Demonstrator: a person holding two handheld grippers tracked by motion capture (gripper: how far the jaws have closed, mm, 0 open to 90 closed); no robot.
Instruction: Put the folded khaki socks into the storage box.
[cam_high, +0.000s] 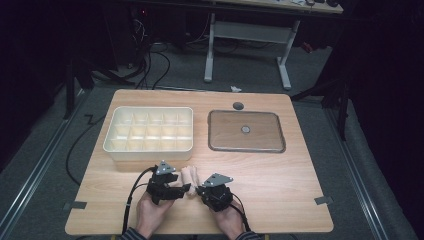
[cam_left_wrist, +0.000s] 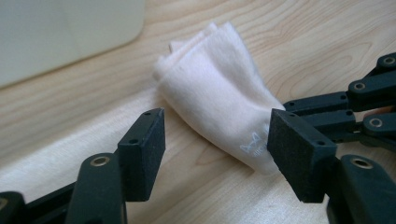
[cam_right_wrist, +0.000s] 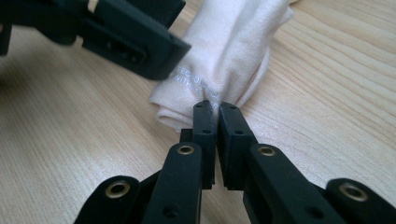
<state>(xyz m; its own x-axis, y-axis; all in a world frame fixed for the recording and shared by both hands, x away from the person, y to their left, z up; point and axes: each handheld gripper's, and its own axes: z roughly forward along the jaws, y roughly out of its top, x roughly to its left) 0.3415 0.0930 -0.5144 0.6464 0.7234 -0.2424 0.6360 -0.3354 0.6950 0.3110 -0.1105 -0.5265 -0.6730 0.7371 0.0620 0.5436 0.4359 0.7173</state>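
A small folded cream cloth (cam_high: 189, 175) lies on the wooden table near the front edge, between my two grippers. In the left gripper view the cloth (cam_left_wrist: 219, 93) sits just beyond the left gripper (cam_left_wrist: 219, 140), whose jaws stand apart without pressing on it. My left gripper (cam_high: 182, 189) comes at the cloth from the left. My right gripper (cam_high: 197, 190) meets it from the right. In the right gripper view the right gripper (cam_right_wrist: 215, 112) is shut on the near edge of the cloth (cam_right_wrist: 229, 51), with a thin fold pinched between the pads.
A white compartment box (cam_high: 150, 109) stands at the back left, just behind the hands. A shallow brown tray (cam_high: 220, 131) with a small round knob lies at the back right. Bare wood stretches along the table's right side and front corners.
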